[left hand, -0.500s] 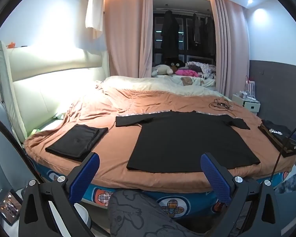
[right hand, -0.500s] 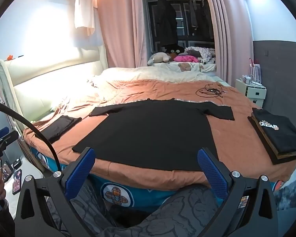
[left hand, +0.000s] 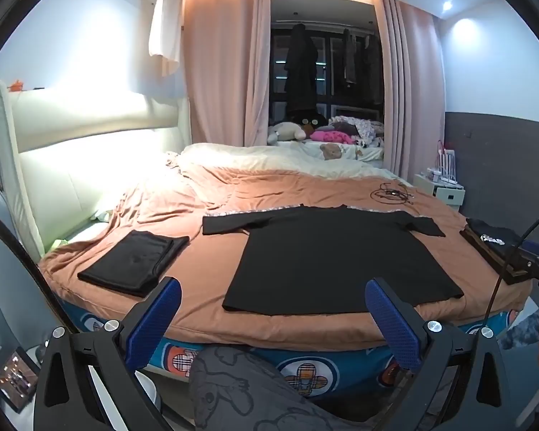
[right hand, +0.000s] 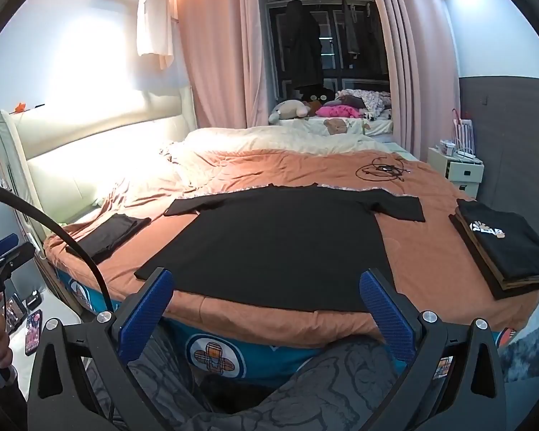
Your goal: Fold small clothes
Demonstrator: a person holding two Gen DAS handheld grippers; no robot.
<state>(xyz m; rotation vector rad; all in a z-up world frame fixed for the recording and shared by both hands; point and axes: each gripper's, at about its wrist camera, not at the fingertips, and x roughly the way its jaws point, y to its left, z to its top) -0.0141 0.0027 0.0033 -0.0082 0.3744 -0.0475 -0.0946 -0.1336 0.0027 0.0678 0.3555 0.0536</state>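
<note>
— Where's the shirt?
— Black T-shirt (left hand: pixel 336 258) flat on the bed (left hand: pixel 204 269), hem toward me, sleeves crosswise. My left tongs (left hand: pixel 273 323) and right tongs (right hand: pixel 266 309) gape, empty, short of its hem.

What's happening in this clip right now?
A person holds two grippers above the near edge of the bed. Both the left gripper and right gripper are open and empty. A black T-shirt lies spread flat, unfolded. One folded black garment sits left, a folded stack right.
</note>
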